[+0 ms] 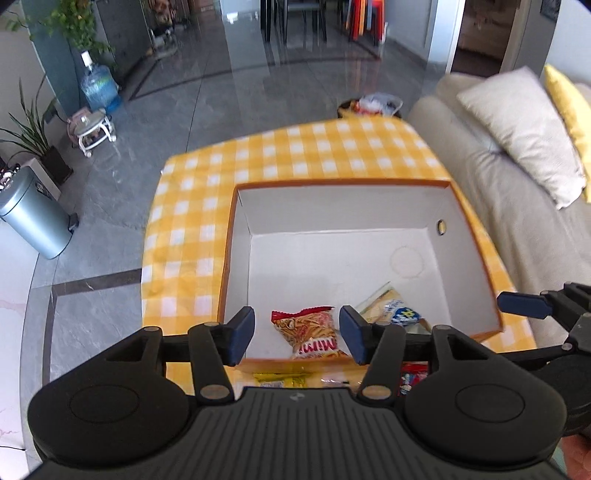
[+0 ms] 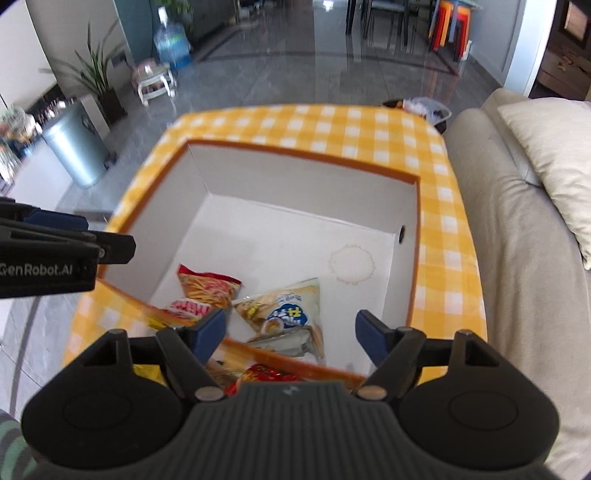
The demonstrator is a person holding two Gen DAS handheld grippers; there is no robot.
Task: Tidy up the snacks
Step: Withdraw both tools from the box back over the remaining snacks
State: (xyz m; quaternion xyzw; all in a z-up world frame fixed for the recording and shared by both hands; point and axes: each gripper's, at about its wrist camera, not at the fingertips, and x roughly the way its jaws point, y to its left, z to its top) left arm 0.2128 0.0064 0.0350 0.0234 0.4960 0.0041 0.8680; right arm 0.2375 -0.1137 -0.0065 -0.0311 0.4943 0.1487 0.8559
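Left gripper [image 1: 297, 334] (jaws apart) above red snack bag [image 1: 314, 332].

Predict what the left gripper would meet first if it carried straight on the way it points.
Probably the red crinkly snack packet in the white cardboard box; the open left gripper frames it, though depth is unclear.

A home living room: sofa [image 1: 491, 177], houseplant [image 2: 94, 77], dining chairs [image 1: 291, 18].

Both wrist views angled steeply down from close above, left one perhaps nearer, sharing the white box [image 1: 369, 266] [image 2: 280, 236]
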